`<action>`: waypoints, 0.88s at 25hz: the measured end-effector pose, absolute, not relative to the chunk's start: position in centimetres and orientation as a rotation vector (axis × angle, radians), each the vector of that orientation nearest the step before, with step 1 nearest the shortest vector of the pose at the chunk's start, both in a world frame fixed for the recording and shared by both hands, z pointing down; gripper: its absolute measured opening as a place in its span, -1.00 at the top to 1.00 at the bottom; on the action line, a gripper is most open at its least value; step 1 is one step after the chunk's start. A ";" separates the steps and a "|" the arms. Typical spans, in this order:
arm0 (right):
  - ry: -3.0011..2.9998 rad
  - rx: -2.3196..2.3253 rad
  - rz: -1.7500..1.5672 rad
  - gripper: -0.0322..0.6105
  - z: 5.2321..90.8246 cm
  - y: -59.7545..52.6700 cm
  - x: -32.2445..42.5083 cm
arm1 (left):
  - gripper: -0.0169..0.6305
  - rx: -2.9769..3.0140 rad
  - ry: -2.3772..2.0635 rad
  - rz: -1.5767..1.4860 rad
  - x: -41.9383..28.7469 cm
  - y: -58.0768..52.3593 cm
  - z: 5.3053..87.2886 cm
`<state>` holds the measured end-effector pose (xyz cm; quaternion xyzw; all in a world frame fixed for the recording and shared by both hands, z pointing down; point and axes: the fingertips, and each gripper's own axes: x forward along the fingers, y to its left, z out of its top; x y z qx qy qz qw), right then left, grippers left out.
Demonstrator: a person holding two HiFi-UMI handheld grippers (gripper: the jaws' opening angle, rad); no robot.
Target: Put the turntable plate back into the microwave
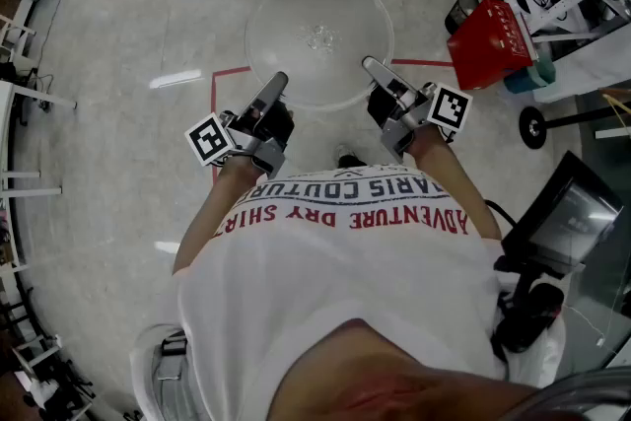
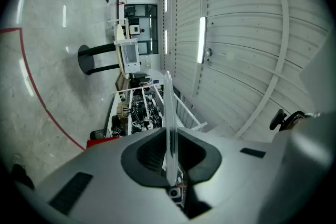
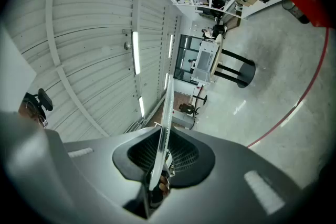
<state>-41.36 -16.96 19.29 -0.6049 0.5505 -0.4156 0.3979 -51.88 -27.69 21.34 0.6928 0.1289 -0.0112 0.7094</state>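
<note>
clear glass turntable plate [image 1: 318,39] is held level in front of the person, above the floor, carried by both grippers. left gripper [image 1: 277,82] is clamped on its near-left rim and right gripper [image 1: 372,68] on its near-right rim, plate edge-on between the jaws in both gripper views. red box [image 1: 490,42] sits off to the plate's right.

Glossy pale floor [image 1: 118,44] with a red tape line [image 1: 213,94] left of the left tool [image 1: 279,80]; ribbed white panelling [image 2: 247,60] carries strip lights [image 2: 201,39]
</note>
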 end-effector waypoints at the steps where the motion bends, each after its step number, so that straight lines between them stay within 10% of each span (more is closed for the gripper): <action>1: 1.394 -1.532 -1.051 0.80 19.2 -16.9 -41.3 | 0.87 1.537 0.288 -0.026 -51.8 -27.7 21.3; 22: 1.334 -1.502 -1.041 0.80 18.6 -16.5 -43.2 | 0.86 1.530 0.311 -0.037 -53.8 -27.5 20.3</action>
